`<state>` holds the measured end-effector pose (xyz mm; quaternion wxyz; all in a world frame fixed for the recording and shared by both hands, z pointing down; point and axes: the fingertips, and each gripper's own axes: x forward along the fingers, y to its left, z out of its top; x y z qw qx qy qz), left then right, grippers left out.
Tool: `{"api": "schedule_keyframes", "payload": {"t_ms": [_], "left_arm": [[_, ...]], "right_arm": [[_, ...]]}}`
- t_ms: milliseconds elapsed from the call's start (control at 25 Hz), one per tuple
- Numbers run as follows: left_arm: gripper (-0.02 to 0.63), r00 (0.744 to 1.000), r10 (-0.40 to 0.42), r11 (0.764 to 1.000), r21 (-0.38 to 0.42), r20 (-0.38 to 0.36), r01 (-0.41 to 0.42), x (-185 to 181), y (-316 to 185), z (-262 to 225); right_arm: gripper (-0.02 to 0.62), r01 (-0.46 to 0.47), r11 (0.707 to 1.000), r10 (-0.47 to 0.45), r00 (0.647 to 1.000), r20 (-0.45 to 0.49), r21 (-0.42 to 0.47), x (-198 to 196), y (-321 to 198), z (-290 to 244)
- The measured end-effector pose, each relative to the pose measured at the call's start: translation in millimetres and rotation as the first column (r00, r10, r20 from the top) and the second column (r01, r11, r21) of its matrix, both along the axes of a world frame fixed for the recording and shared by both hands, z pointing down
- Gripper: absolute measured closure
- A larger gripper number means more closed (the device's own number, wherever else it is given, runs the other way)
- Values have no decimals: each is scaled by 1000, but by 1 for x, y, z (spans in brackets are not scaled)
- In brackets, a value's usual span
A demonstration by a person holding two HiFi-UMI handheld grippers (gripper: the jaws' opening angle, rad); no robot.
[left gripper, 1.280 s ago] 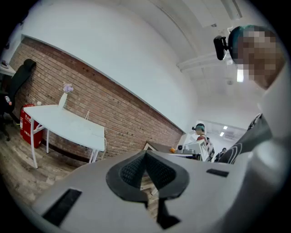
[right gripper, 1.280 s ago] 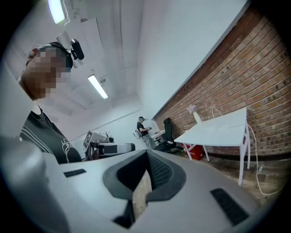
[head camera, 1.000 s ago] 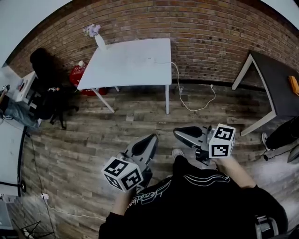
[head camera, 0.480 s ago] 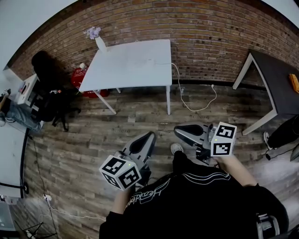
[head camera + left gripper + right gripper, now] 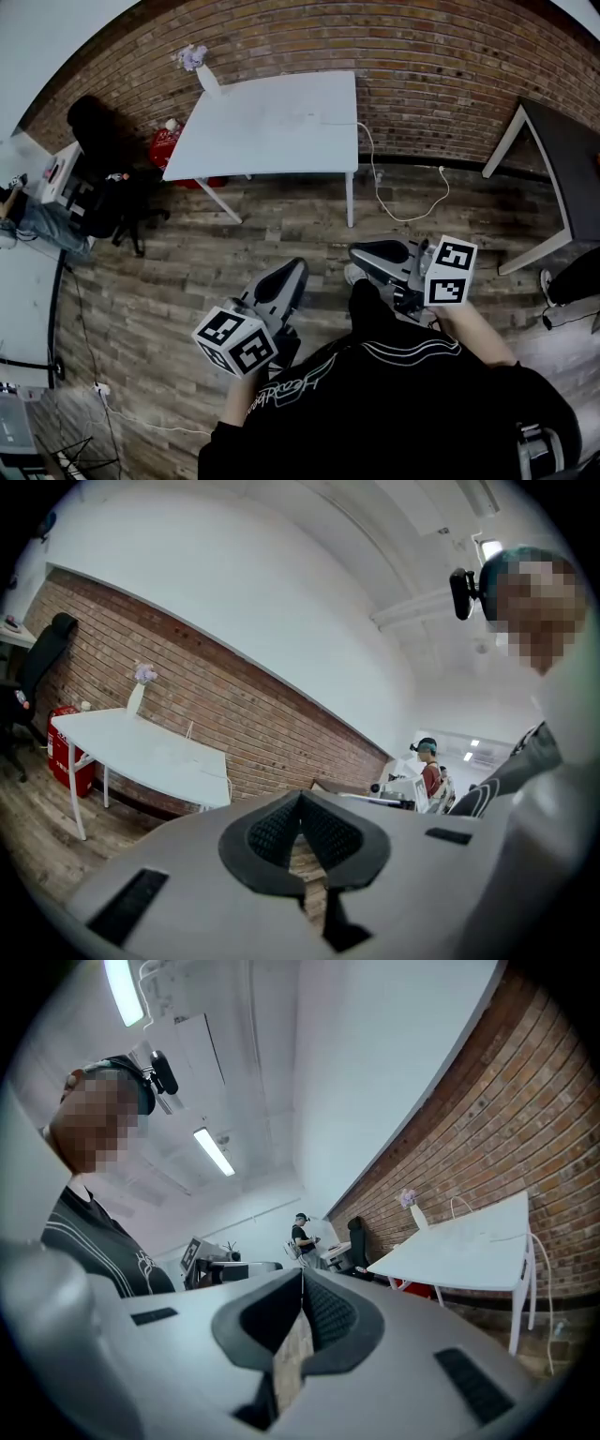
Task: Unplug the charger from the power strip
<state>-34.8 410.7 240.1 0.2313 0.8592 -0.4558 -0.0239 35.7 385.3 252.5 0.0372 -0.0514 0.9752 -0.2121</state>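
A white table [image 5: 272, 122] stands against the brick wall, well ahead of me. From its right edge a white cable [image 5: 386, 197] hangs and loops across the wooden floor. Where the cable starts, a small pale item [image 5: 323, 120] lies on the tabletop; it is too small to tell charger from power strip. My left gripper [image 5: 292, 274] and right gripper [image 5: 359, 253] are held low in front of my body, far from the table. Both are shut with nothing in them. The left gripper view shows the table [image 5: 141, 747] beyond shut jaws [image 5: 300, 799]. In the right gripper view the jaws [image 5: 302, 1274] are shut too.
A vase of flowers [image 5: 202, 75] stands on the table's far left corner. A black office chair [image 5: 94, 141] and a red object [image 5: 164, 145] stand left of the table. A dark table [image 5: 562, 169] is at the right. Another person [image 5: 302, 1232] stands in the distance.
The head view has shifted, so the table now sits a little further right. Both grippers drifted slightly across the floor view. Their jaws stayed shut.
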Motion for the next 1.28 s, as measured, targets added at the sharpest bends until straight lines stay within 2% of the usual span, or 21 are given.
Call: {"api": "schedule_keyframes", "payload": {"t_ms": [320,680,840,920,1280], "left_arm": [[603,999,-42,998,-51,-1,42,-20,-115,17],[603,994,-98,985,-146,-38,91,-36,-272,40],[603,985,-128,979,-173,-117,106,-40,-337,40],[601,981,-140,977,-179,-132,115,-42,-364,41],[601,986,-167,978,-127,-24,163,-50,-443,47]], "right_arm": [[598,39,998,-38,999,16,-58,-21,-116,19],[598,61,990,-62,998,-2,-124,-36,-275,35],[598,64,988,-65,998,3,-140,-40,-335,40],[598,60,987,-59,998,8,-146,-38,-360,42],[597,32,993,-35,999,-27,-118,-20,-440,51]]}}
